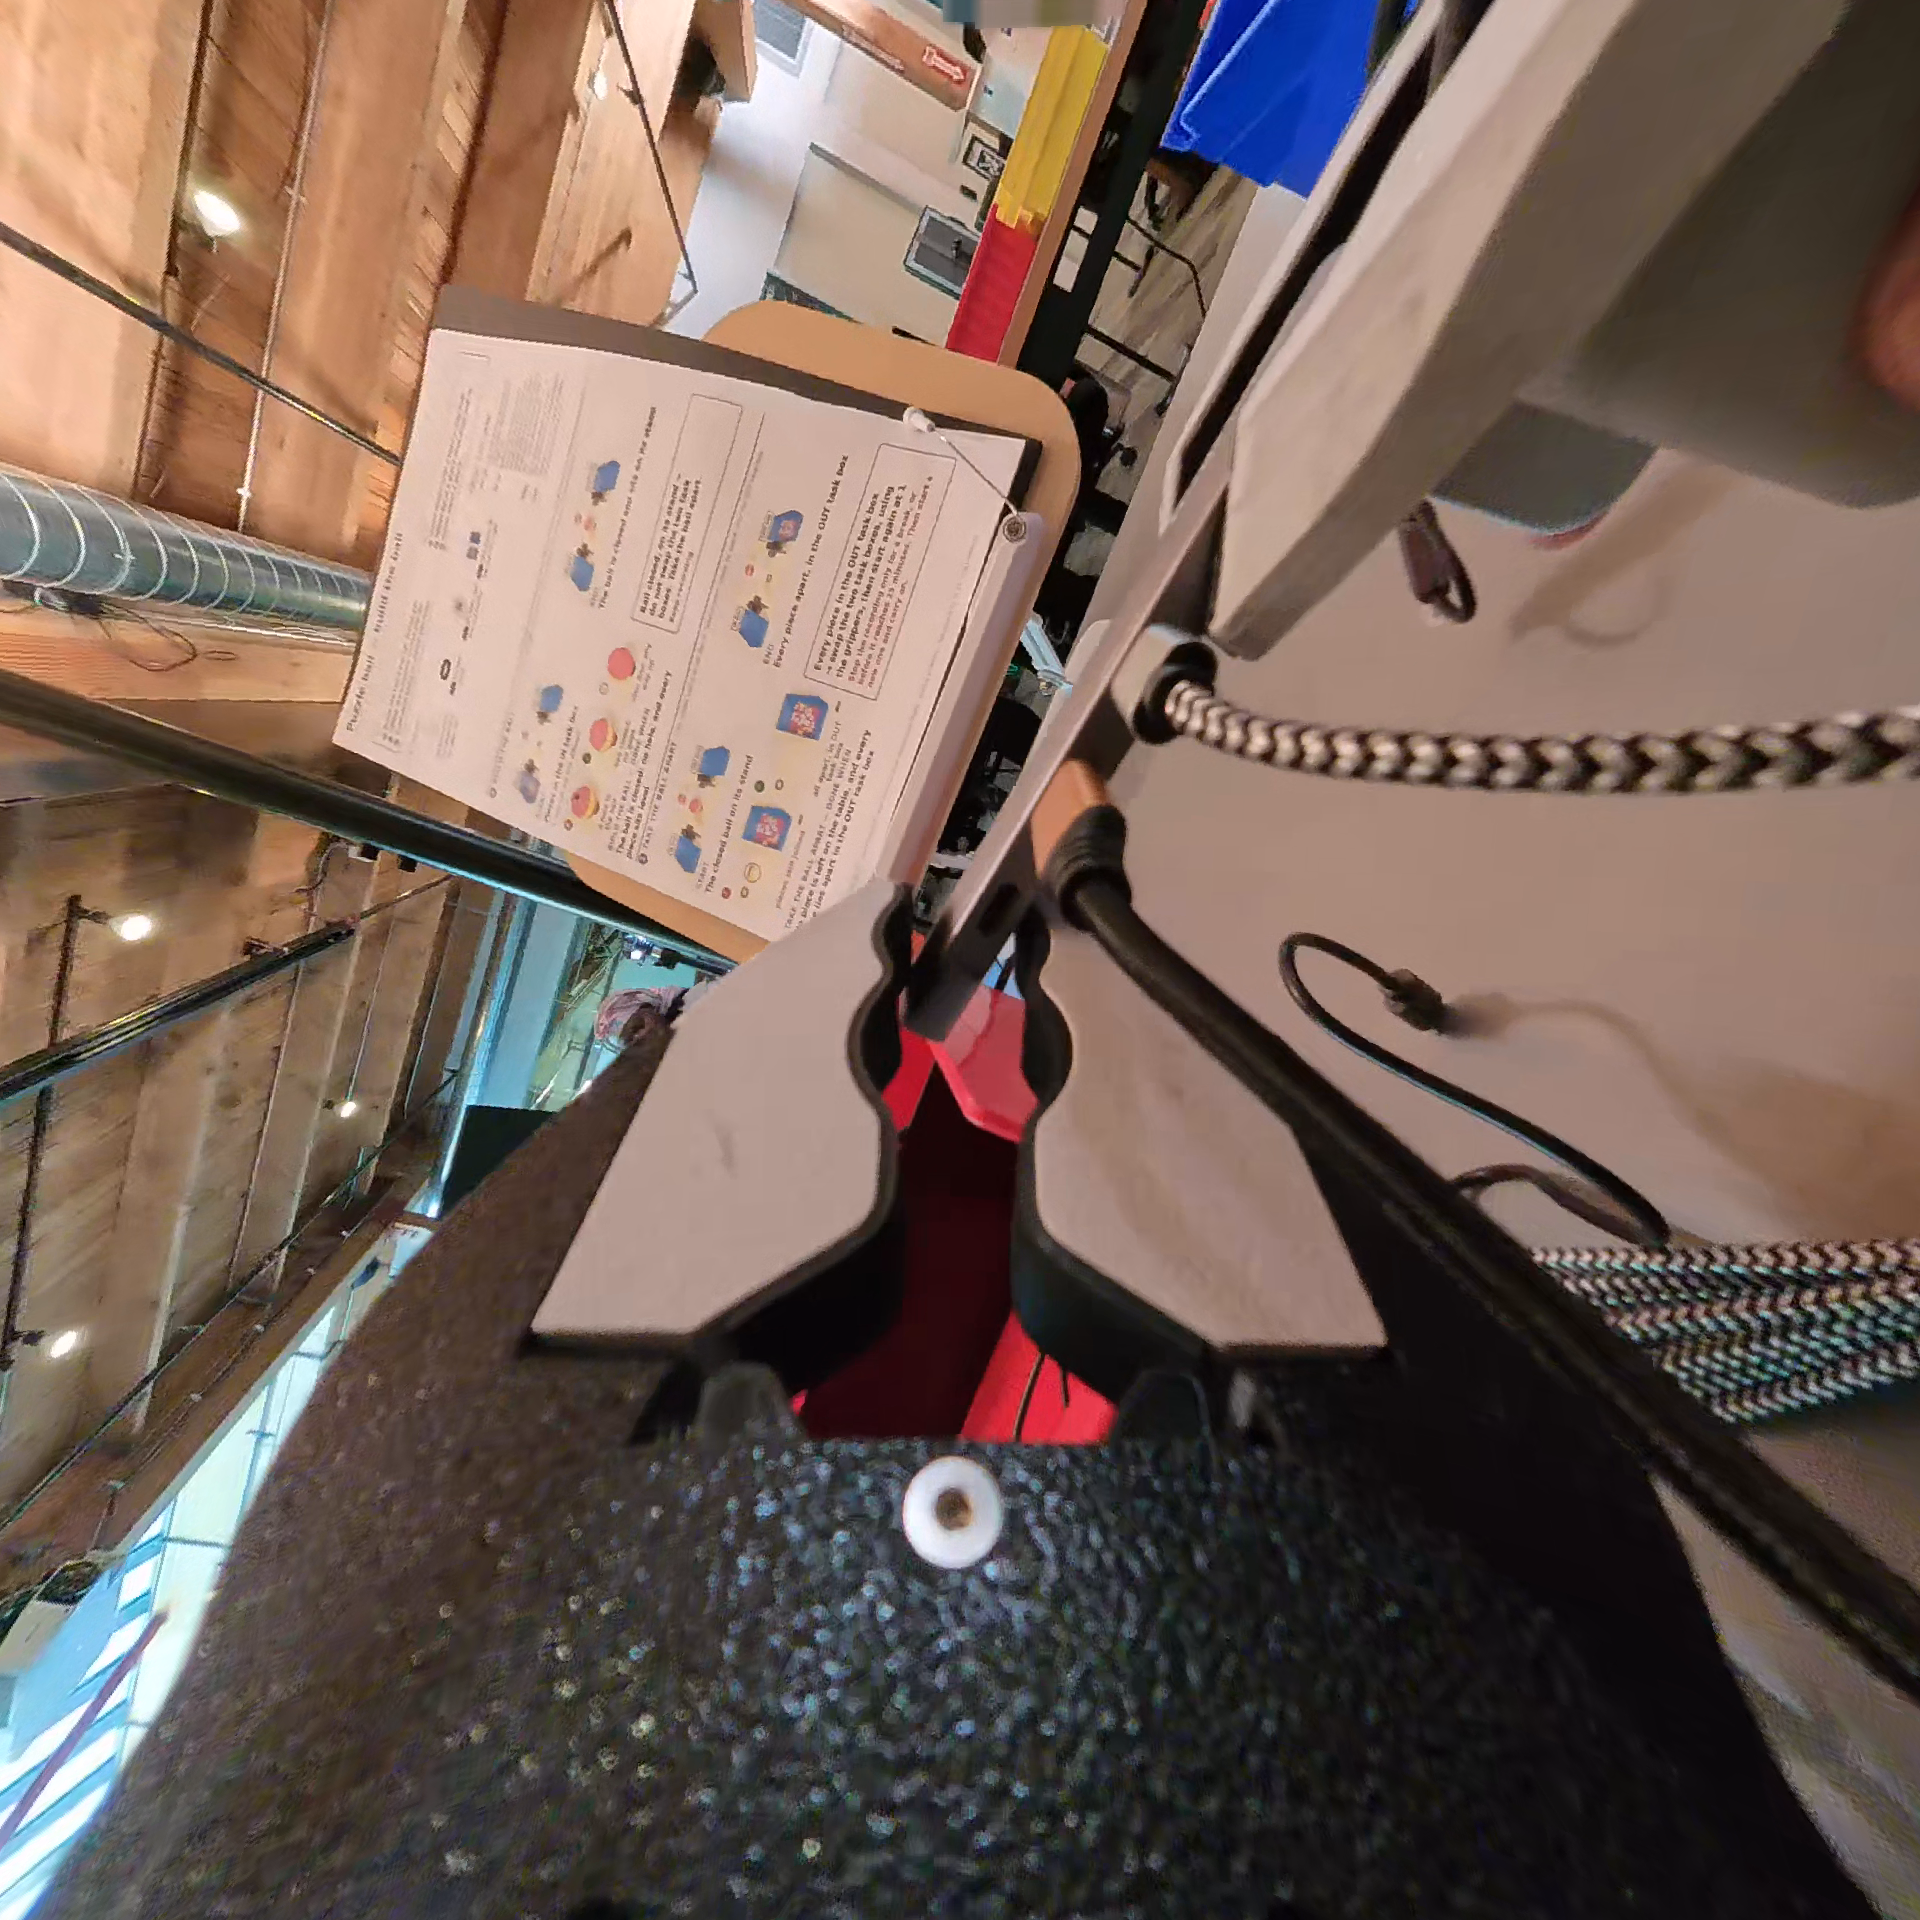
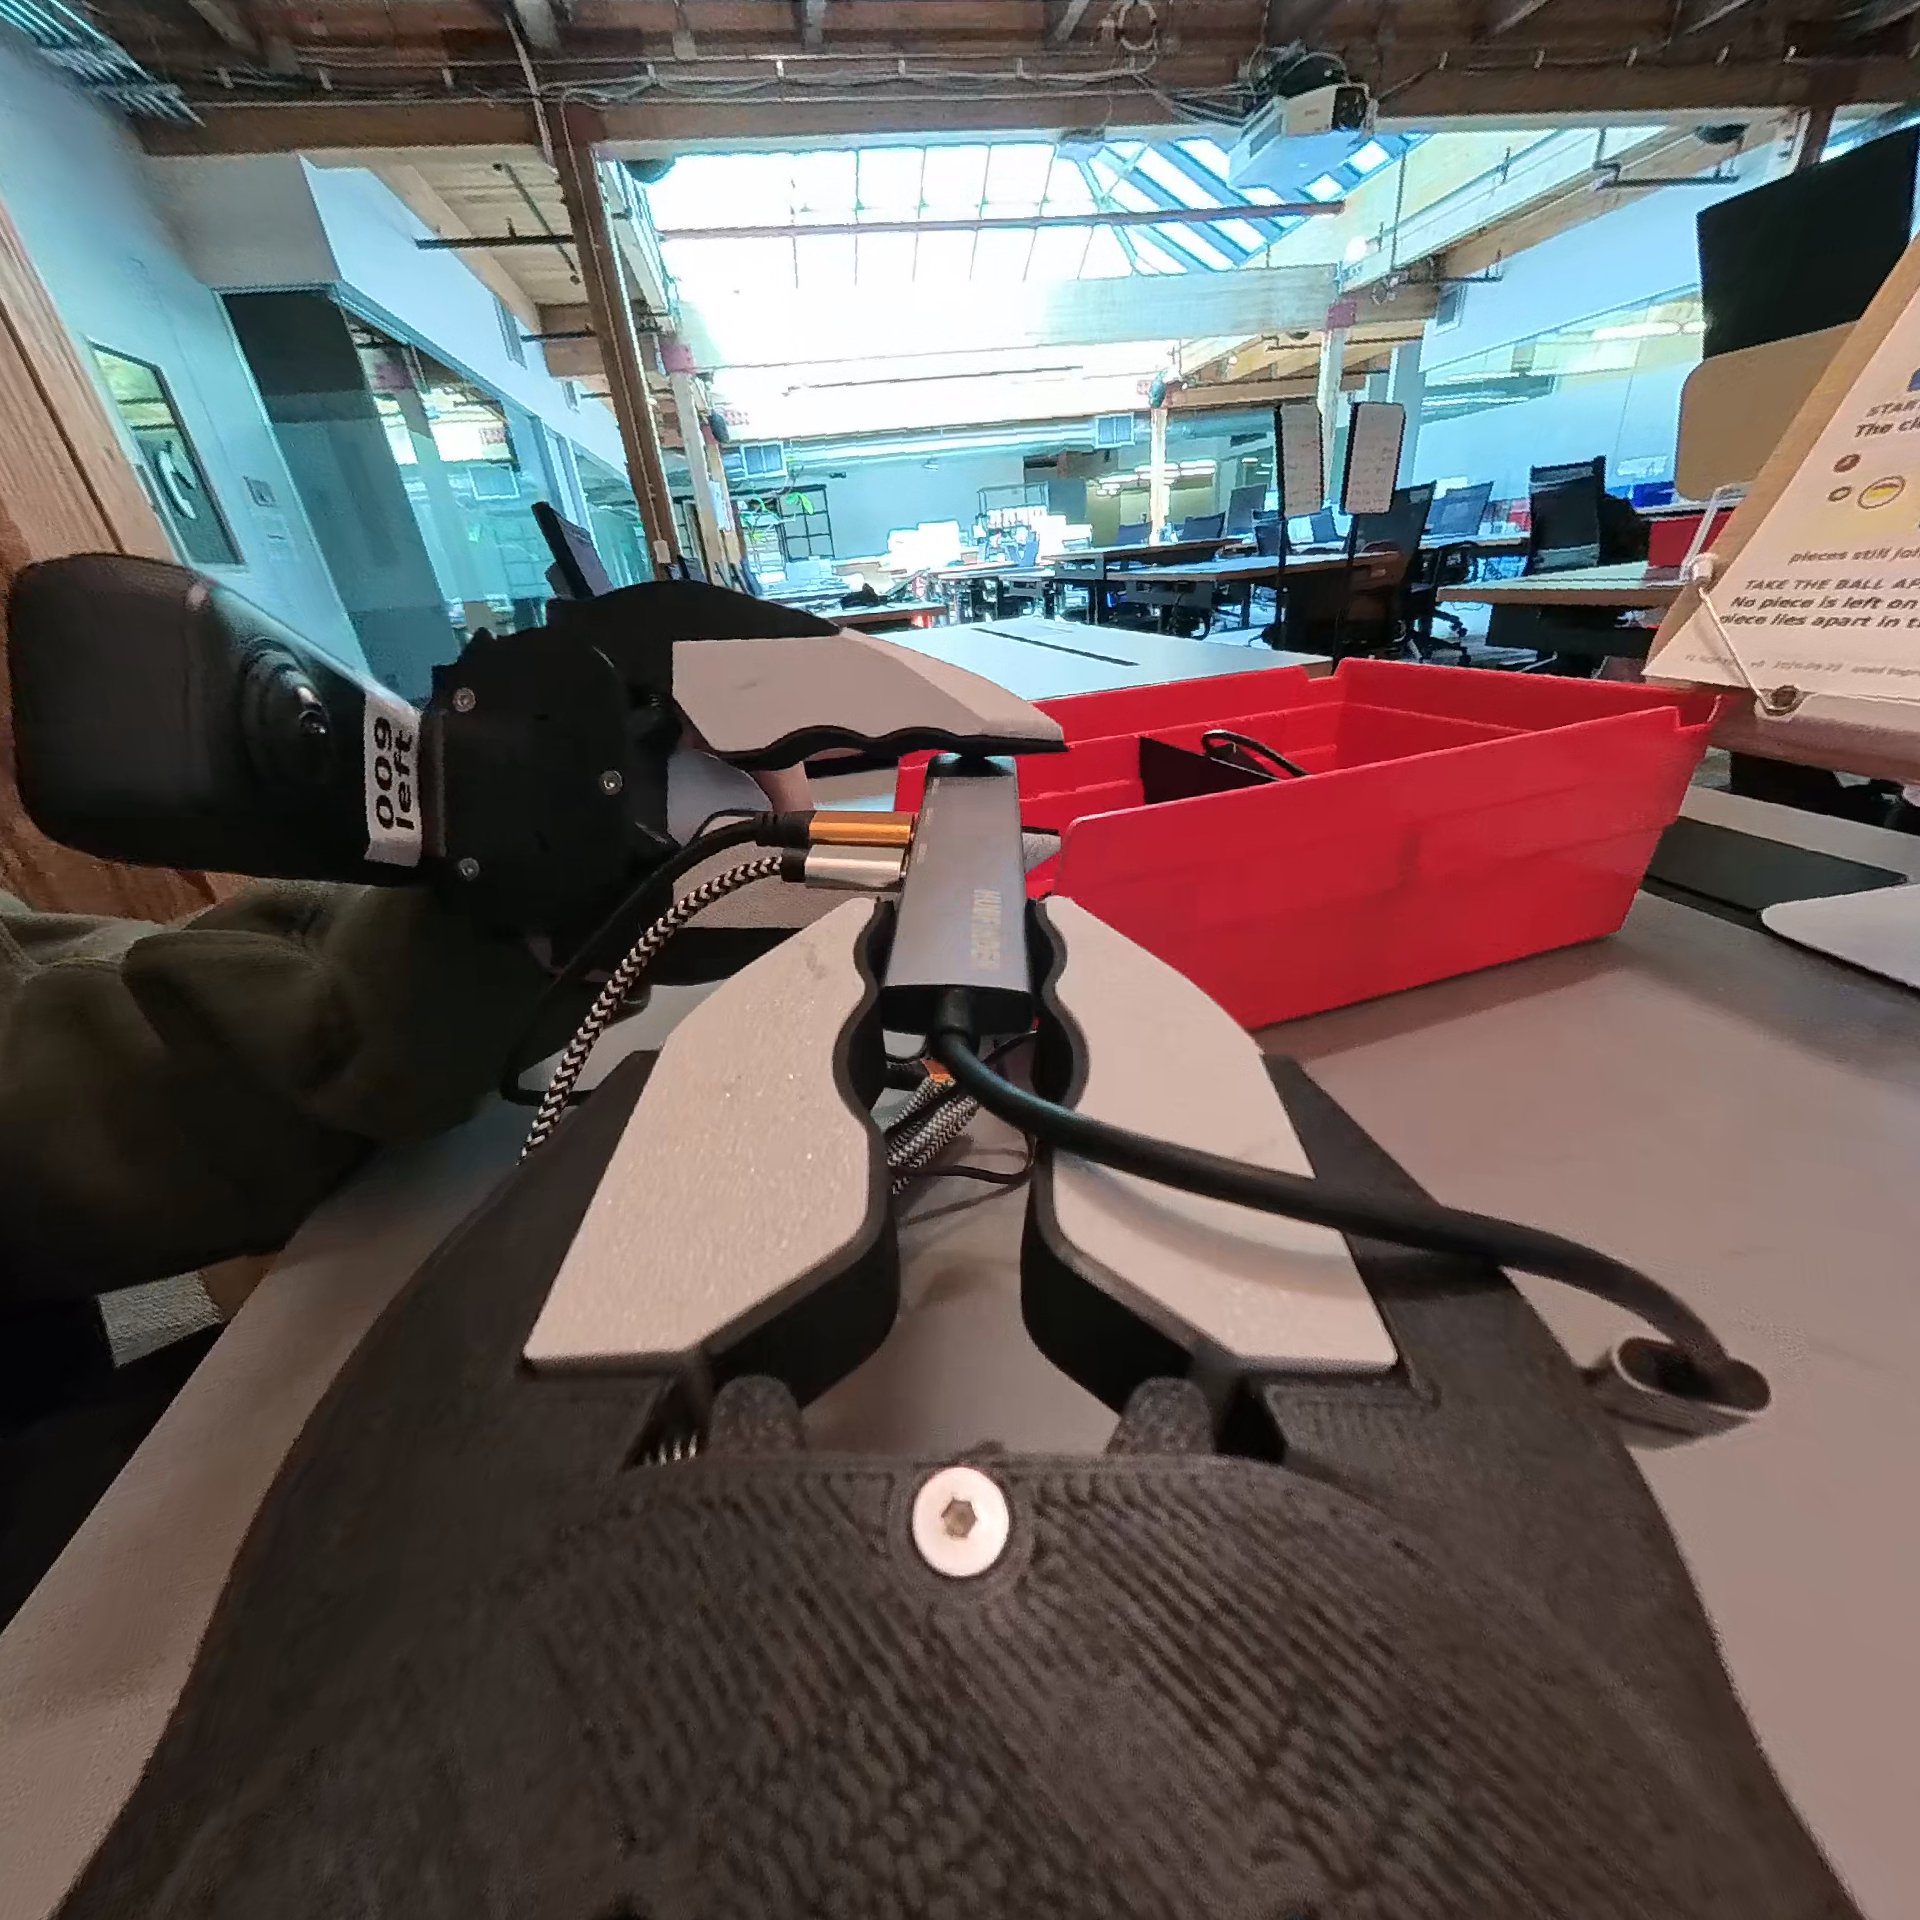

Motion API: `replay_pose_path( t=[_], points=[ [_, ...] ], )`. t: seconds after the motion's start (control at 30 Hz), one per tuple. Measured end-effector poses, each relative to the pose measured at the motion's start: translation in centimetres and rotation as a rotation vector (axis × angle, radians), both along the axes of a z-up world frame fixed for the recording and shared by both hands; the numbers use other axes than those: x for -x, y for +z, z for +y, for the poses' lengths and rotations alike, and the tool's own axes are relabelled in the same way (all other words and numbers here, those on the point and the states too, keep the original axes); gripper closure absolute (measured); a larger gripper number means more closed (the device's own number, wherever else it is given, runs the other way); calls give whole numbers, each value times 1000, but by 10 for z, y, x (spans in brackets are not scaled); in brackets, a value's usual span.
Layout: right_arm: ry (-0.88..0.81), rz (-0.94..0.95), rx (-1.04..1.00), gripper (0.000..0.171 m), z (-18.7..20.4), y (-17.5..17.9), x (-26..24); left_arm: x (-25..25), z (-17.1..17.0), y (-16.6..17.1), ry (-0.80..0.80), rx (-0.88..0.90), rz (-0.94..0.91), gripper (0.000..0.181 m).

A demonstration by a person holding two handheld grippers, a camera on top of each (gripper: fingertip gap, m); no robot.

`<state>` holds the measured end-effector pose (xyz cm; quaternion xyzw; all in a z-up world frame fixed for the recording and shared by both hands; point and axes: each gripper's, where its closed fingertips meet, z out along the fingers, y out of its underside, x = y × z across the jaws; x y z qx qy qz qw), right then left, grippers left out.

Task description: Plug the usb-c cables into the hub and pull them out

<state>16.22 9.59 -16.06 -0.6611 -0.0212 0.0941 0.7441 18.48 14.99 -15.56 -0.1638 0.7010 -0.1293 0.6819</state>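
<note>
A dark grey USB hub (image 2: 961,920) is held level above the grey table (image 2: 1558,1122). My right gripper (image 2: 958,920) is shut on its near end. My left gripper (image 2: 935,753) reaches in from the left and is shut on the hub's far end (image 1: 987,914), with its fingertips meeting at the hub's tip (image 1: 961,966). Two cables are plugged into the hub's left side: a black one with a gold connector (image 2: 862,829) (image 1: 1075,790) and a braided one with a silver connector (image 2: 842,868) (image 1: 1174,696). The hub's own black lead (image 2: 1195,1164) trails over my right finger.
A red bin (image 2: 1351,831) stands on the table right behind the hub. An instruction sheet on a board (image 2: 1829,540) (image 1: 675,644) stands at the right. A thin black wire (image 1: 1475,1101) and coiled braided cable (image 1: 1766,1320) lie on the table. A green sleeve (image 2: 208,1039) is at the left. Across from one pair of fingers to the other is roughly 6 cm.
</note>
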Motion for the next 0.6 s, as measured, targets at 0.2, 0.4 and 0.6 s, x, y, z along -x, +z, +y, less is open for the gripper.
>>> replay_pose_path(
  t=[0.2, 0.4, 0.6],
  points=[
    [-13, 2, -3, 147, 2, 0, -1, -2, 2, 0, 14, 22, -11, 163],
    [-18, 34, 12, 147, 1, -1, -3, -3, 3, -2, 0, 146, 2, 154],
    [-91, 93, -37, 147, -9, 5, -25, 2, 4, 7, -32, 262, -10, 153]
  ],
)
